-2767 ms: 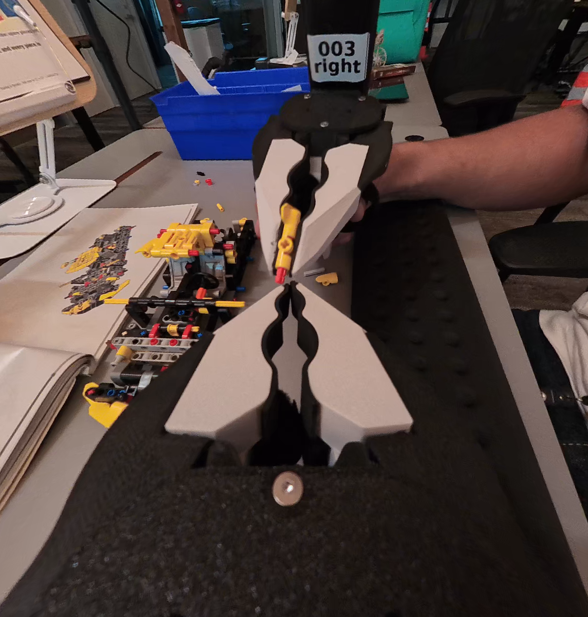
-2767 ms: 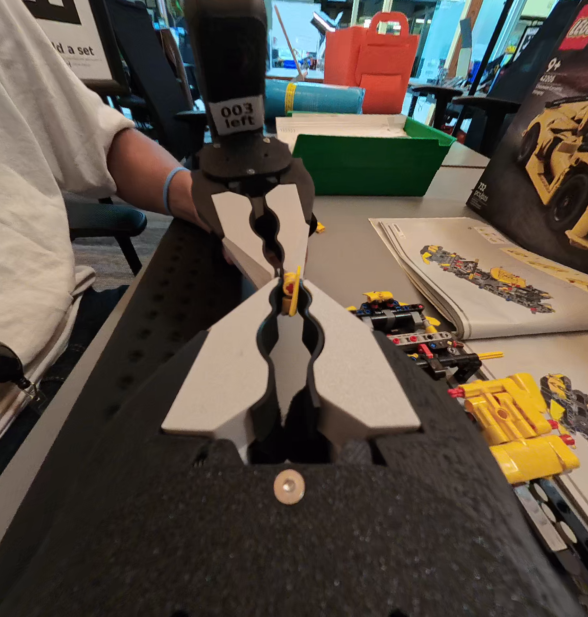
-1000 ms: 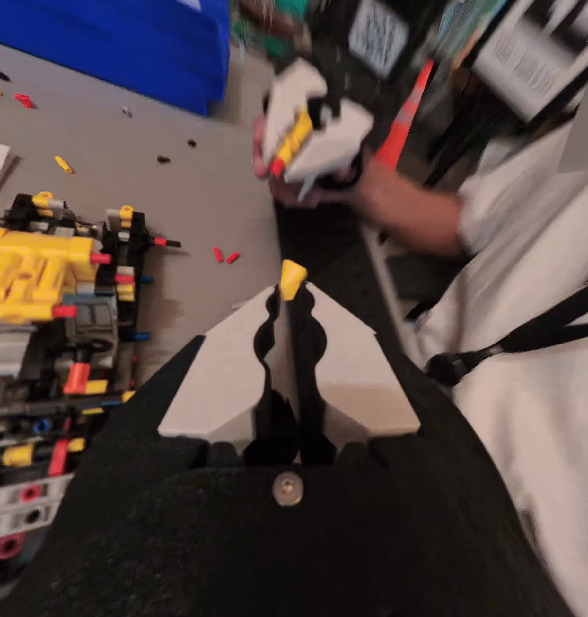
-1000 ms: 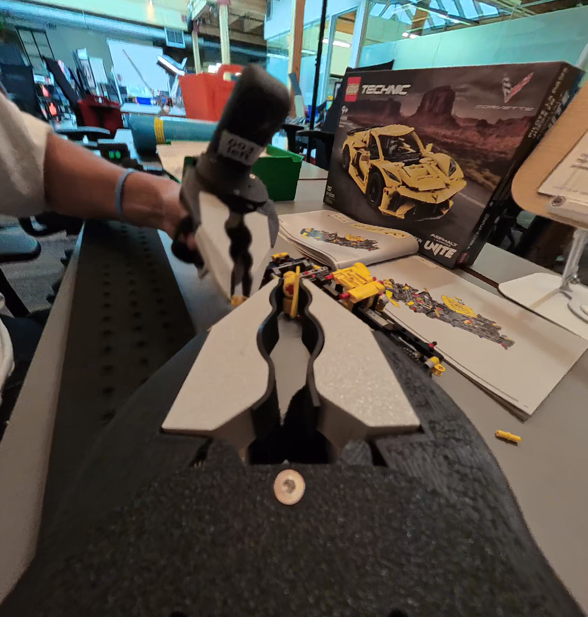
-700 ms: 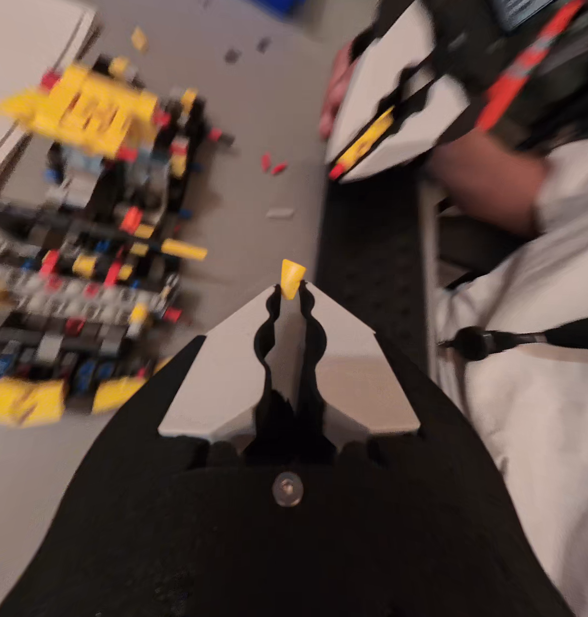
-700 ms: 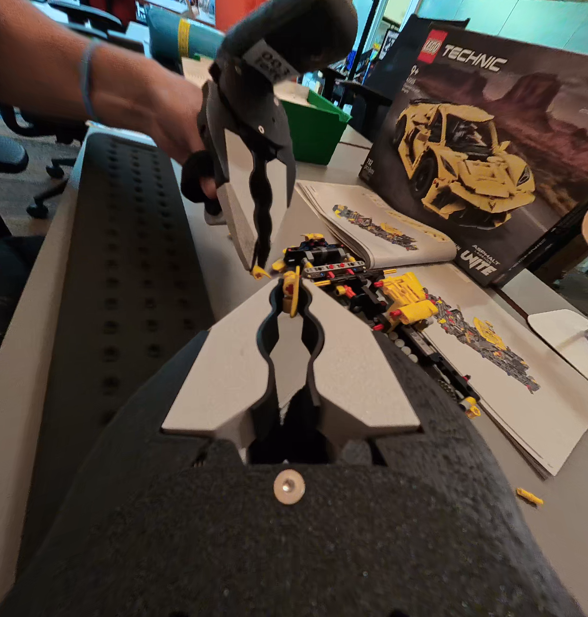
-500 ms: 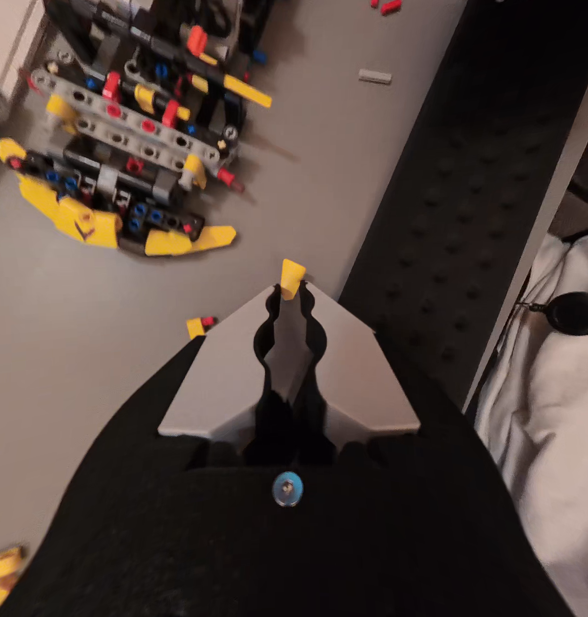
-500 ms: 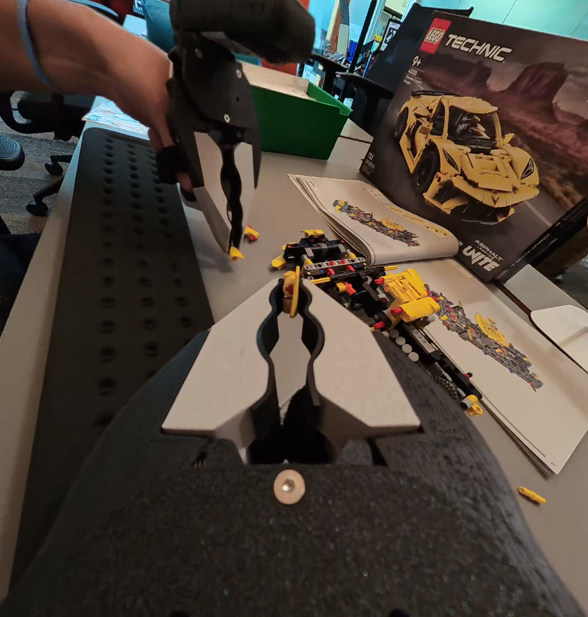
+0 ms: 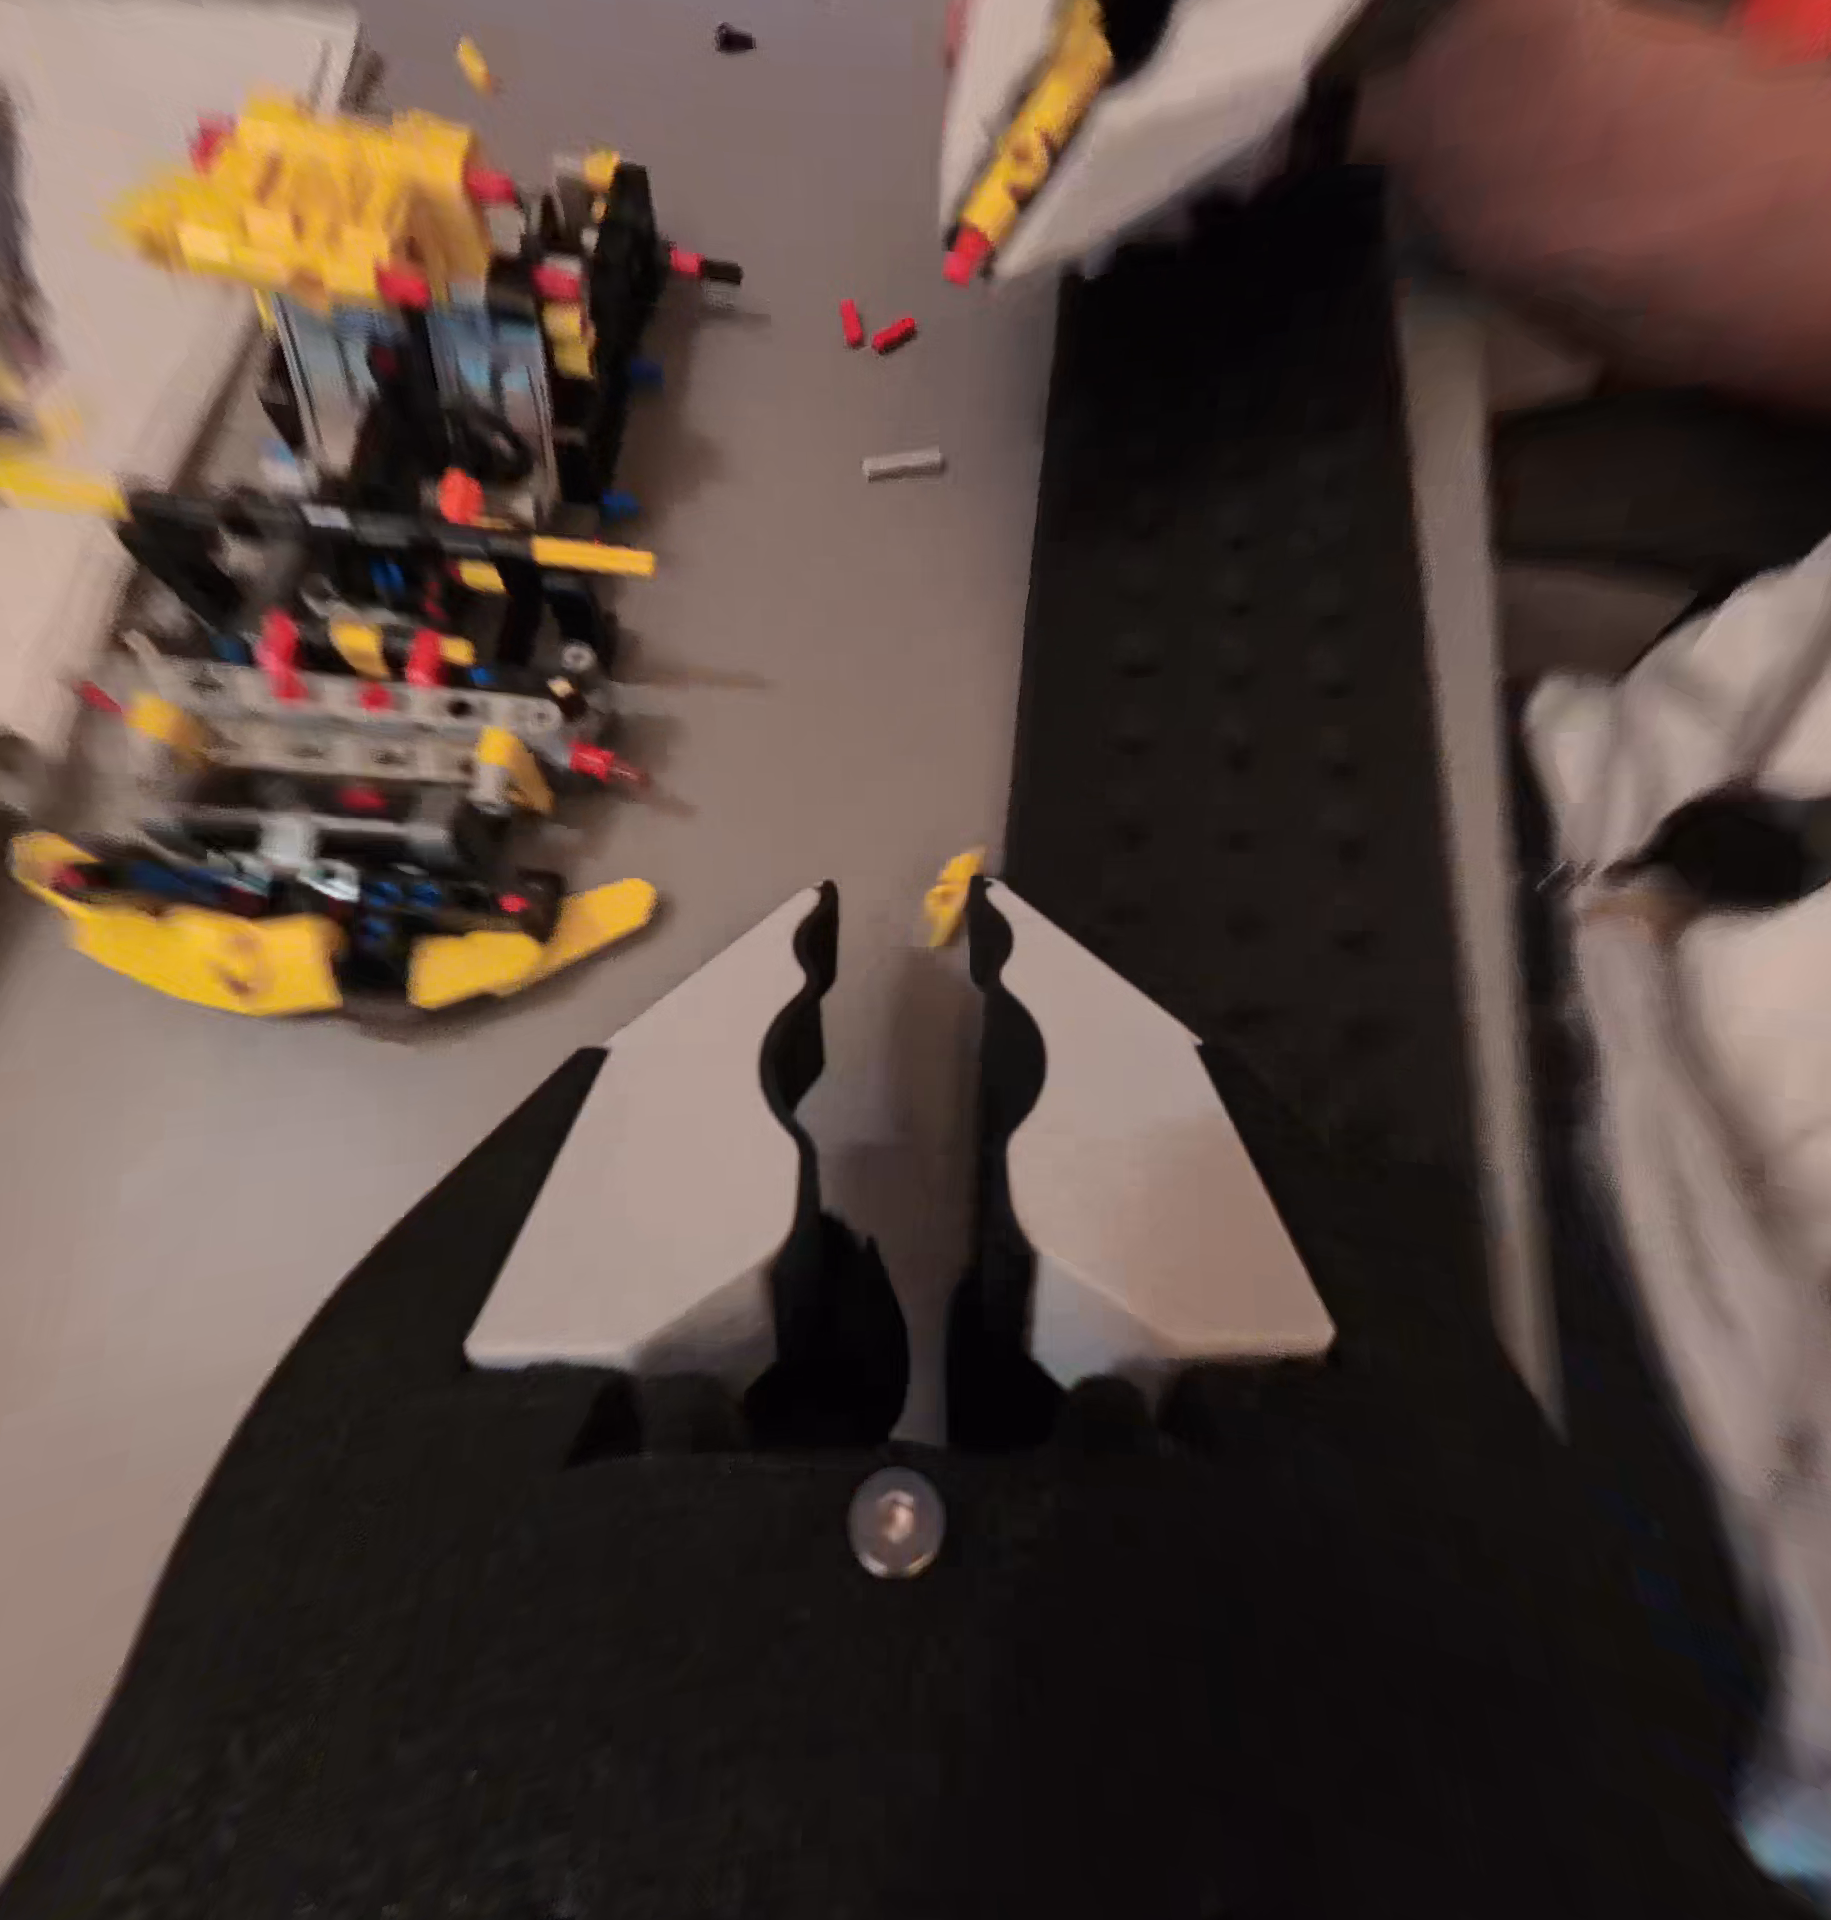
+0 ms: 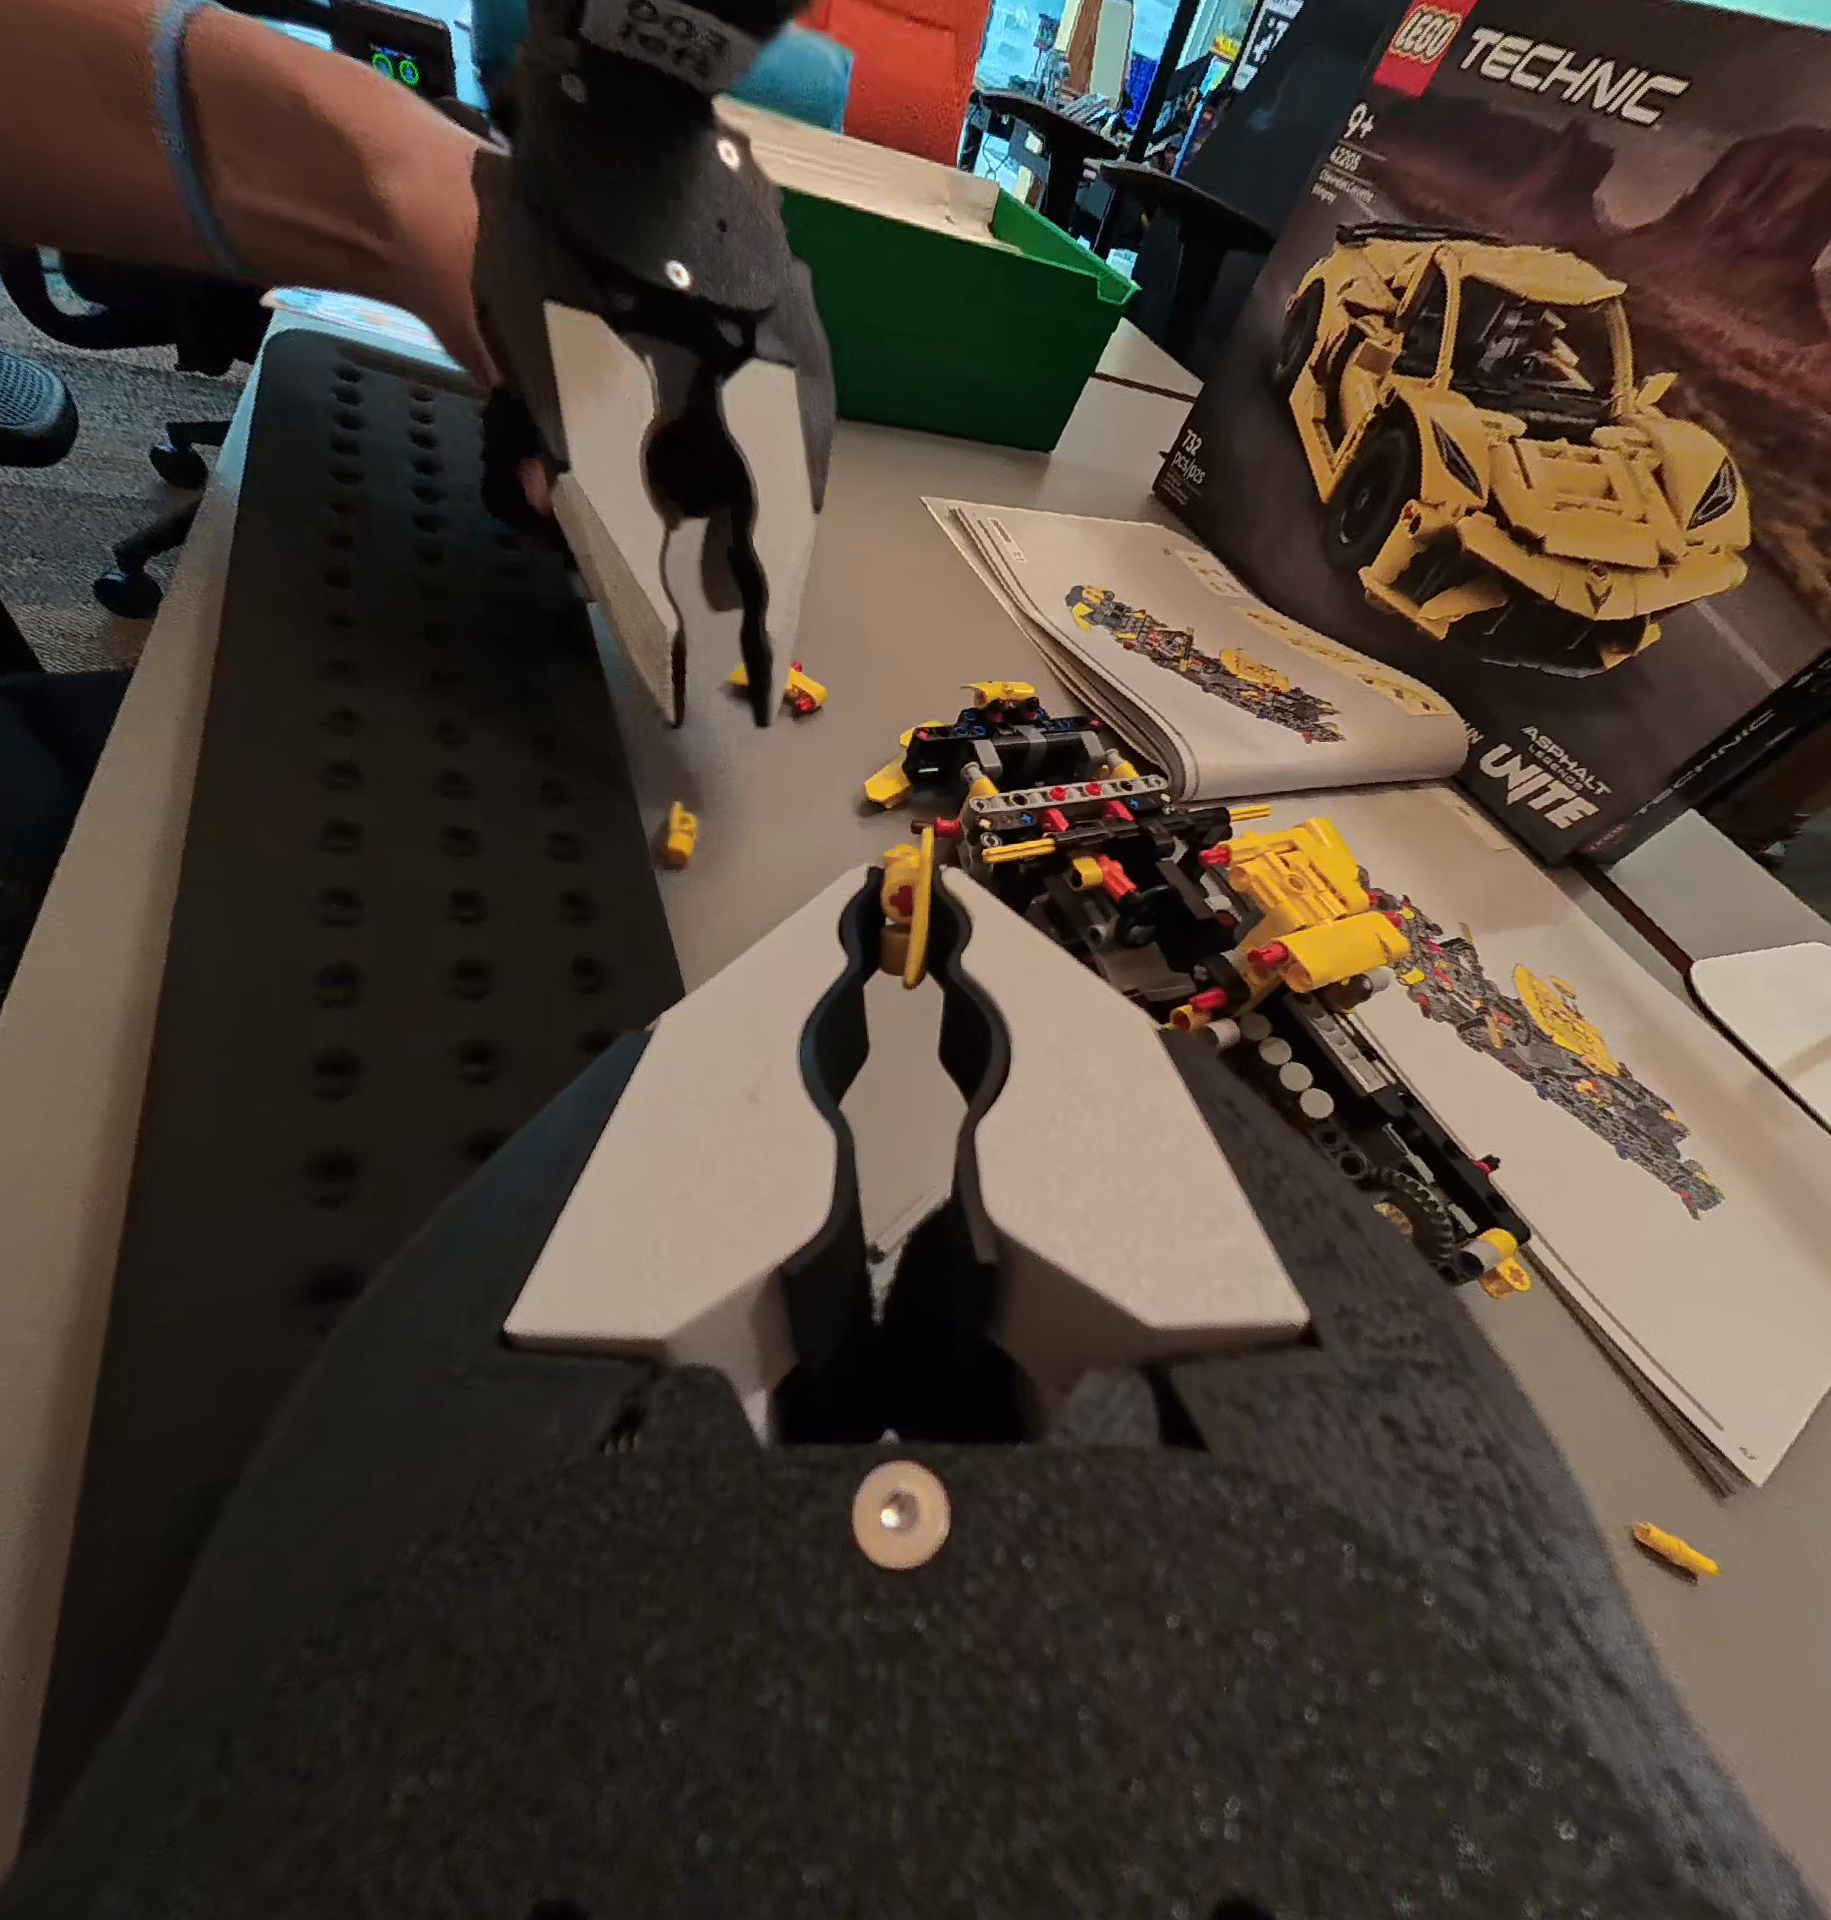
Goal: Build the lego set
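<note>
Build is sitting partway: chassis [image 10: 1150, 883] assembled, bodywork lacking. Right gripper [image 10: 906, 914] is pinching yellow sub-assy [image 10: 909, 920]; left gripper [image 9: 895, 899] is gaping, empty, yellow piece [image 10: 679, 831] lying on table [image 10: 838, 540].

Two grippers, one half-built car model [image 10: 1150, 894], one open instruction booklet [image 10: 1202, 644], one set box [image 10: 1513, 416], one green bin [image 10: 942, 312].

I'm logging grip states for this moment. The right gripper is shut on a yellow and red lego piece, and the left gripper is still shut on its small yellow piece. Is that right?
Not quite. The left gripper is open: the right wrist view shows the small yellow piece lying on the table below its spread jaws. The right gripper is shut on the yellow and red lego piece, as you said.
</note>
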`<state>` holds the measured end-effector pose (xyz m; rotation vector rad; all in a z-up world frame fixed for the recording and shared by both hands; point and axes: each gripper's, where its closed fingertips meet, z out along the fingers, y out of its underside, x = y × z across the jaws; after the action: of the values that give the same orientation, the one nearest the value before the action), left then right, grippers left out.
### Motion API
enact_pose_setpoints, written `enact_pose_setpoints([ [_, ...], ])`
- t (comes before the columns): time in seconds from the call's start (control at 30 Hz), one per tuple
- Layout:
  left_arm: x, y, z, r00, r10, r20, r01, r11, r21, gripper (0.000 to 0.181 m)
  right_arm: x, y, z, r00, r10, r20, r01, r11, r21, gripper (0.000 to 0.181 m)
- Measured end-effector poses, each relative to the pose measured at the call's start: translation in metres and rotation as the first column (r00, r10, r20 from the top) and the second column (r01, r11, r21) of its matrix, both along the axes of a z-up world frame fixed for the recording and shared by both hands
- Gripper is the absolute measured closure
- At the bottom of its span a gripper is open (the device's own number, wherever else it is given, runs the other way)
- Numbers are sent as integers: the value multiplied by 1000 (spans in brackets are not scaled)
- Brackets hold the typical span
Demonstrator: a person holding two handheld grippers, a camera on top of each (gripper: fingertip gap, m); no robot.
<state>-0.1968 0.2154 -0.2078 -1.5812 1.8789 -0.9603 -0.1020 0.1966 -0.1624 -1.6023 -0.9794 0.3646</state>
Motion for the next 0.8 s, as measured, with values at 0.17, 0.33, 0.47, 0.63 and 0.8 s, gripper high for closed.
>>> enact_pose_setpoints([
  [0.17, -2, 8, -21, 959, -271, -86, 283, 890, 358, 157, -1, 1, -4, 1000, 4, 10, -4, 1000, -23, 175],
  [0.33, 4, -4, -12, 891, -444, -91, 448, 832, 328, 156, 1, 1, -2, 1000, 1, -6, -1, 1000, -21, 175],
  [0.47, 2, -17, -19, 766, -598, -238, 633, 634, 444, 157, 1, 2, -2, 1000, 4, -22, -5, 999, -46, 175],
  [0.63, 8, -23, -20, 638, -697, -327, 770, 588, 250, 159, 2, 2, 0, 999, 10, -41, -12, 999, -51, 175],
  [0.8, 9, -22, -29, 545, -745, -385, 836, 516, 187, 159, 2, 1, 0, 999, 15, -49, -18, 998, -54, 175],
])
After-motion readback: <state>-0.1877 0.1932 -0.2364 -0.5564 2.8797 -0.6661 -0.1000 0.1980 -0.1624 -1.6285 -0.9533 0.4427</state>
